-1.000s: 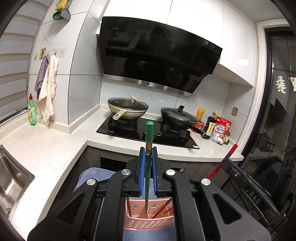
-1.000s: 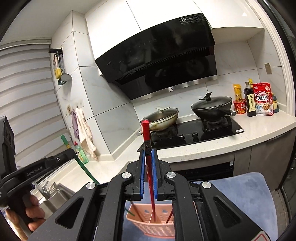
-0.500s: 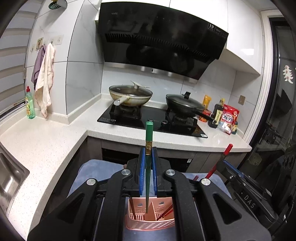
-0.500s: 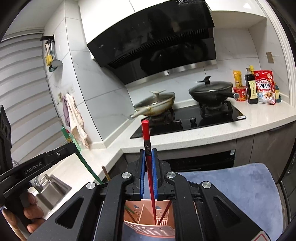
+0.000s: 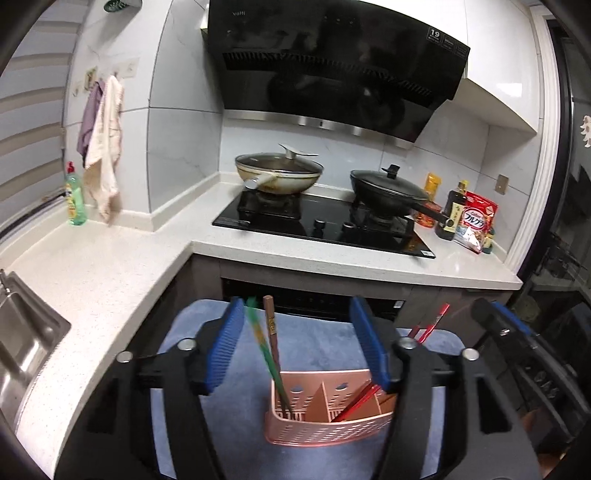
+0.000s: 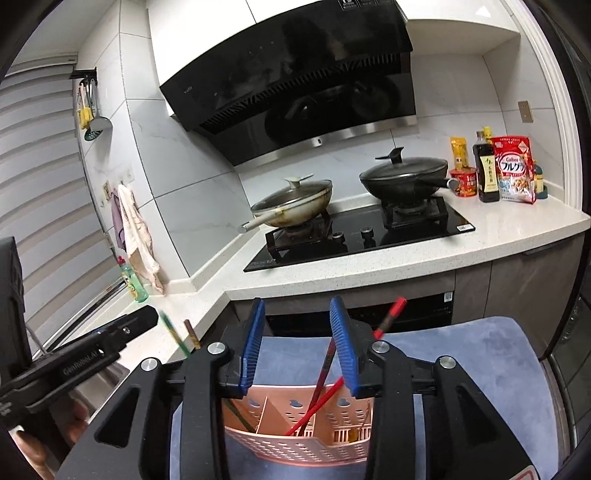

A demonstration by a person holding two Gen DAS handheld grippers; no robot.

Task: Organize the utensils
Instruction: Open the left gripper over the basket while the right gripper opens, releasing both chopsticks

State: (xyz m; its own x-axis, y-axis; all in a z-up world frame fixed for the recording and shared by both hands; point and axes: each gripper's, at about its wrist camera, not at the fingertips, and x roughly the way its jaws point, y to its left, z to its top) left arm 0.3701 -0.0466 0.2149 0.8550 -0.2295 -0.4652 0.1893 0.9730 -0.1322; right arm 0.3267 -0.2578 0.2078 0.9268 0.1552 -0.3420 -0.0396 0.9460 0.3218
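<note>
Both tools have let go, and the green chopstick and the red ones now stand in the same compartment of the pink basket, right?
Not the same compartment. In the left wrist view the green chopstick stands in the left section of the pink basket, the red chopsticks in a section further right. Both tools are open.

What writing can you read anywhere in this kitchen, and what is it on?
"vatti": range hood, top left corner.
"19": hood's white sticker; its smaller print is unreadable.
"Calbee" and "フルグラ": red cereal bag.
"GenRobot.AI": left gripper arm, partly blurred.
Dark bottle, yellow packet, red cup, green bottle: labels too small.
</note>
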